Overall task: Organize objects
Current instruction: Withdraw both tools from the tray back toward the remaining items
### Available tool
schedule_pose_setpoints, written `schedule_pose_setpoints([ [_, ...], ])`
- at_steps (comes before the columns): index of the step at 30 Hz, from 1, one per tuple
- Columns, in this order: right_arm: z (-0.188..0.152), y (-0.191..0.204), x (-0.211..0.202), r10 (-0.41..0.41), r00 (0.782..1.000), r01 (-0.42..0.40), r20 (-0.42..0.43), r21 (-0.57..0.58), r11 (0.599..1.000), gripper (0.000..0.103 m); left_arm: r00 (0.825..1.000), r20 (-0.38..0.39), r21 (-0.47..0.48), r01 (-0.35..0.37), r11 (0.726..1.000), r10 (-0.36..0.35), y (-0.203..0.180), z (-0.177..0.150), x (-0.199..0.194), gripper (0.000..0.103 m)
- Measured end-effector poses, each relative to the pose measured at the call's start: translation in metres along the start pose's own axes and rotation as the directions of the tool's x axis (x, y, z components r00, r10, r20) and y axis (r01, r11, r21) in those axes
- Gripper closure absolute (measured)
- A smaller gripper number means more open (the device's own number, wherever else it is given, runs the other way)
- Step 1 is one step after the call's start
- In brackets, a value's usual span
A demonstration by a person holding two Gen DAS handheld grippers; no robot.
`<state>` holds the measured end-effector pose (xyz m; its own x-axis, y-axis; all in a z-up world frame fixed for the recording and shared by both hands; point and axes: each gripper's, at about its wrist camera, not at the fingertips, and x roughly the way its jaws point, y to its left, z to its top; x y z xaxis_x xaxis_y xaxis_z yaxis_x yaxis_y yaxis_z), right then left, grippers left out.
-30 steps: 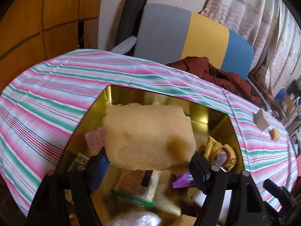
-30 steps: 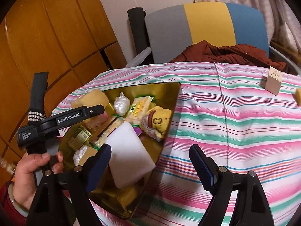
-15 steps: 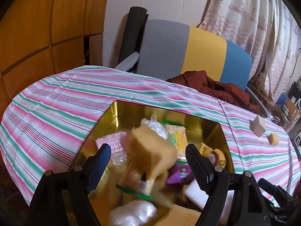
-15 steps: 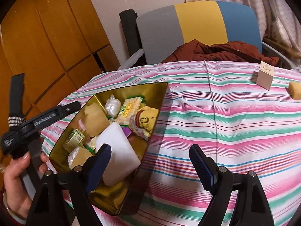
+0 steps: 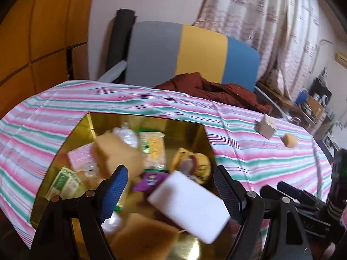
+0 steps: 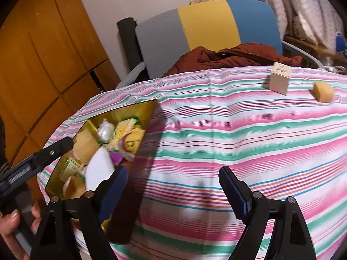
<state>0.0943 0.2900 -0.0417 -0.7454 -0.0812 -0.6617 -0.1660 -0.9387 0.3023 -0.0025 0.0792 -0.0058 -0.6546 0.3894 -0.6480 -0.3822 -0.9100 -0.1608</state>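
Sponge (image 6: 323, 94) and box (image 6: 279, 80) sit out on the striped surface (image 6: 238, 143), near its far edge and well apart from the tin (image 5: 95, 121) where everything else is piled. My right gripper (image 6: 172, 189) is wide with nothing between its jaws and points across the cloth towards those two. My left gripper (image 5: 170, 189) is also wide and empty, over the tin's clutter.

I judge the sponge light, soft and squashy: I would take it across its short sides at mid-height and close gently, since a hard squeeze will only crush it and may let it spring out. The box looks like thin card, light but stiffer, with smooth faces that could slip; I would grip two opposite flat faces squarely, low enough that it cannot tip, and not so firmly that the walls dent.
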Motion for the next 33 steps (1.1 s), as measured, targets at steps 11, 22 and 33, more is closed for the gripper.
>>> schedule_pose_setpoints([
  [11, 0.008, -0.074, -0.008, -0.125, 0.992, 0.123, 0.015, 0.081, 0.989, 0.016, 0.992, -0.051, 0.139, 0.124, 0.983, -0.117, -0.077, -0.01, 0.012, 0.02],
  [22, 0.029, -0.161, -0.004, -0.289, 0.957, 0.286, 0.025, 0.089, 0.954, 0.013, 0.97, -0.146, 0.234, 0.224, 0.946, -0.193, -0.138, -0.027, 0.033, 0.02],
  [33, 0.101, -0.279, 0.006, -0.484, 0.873, 0.471, 0.052, 0.162, 0.867, 0.013, 0.951, -0.232, 0.258, 0.264, 0.929, -0.205, -0.17, -0.04, 0.059, 0.02],
])
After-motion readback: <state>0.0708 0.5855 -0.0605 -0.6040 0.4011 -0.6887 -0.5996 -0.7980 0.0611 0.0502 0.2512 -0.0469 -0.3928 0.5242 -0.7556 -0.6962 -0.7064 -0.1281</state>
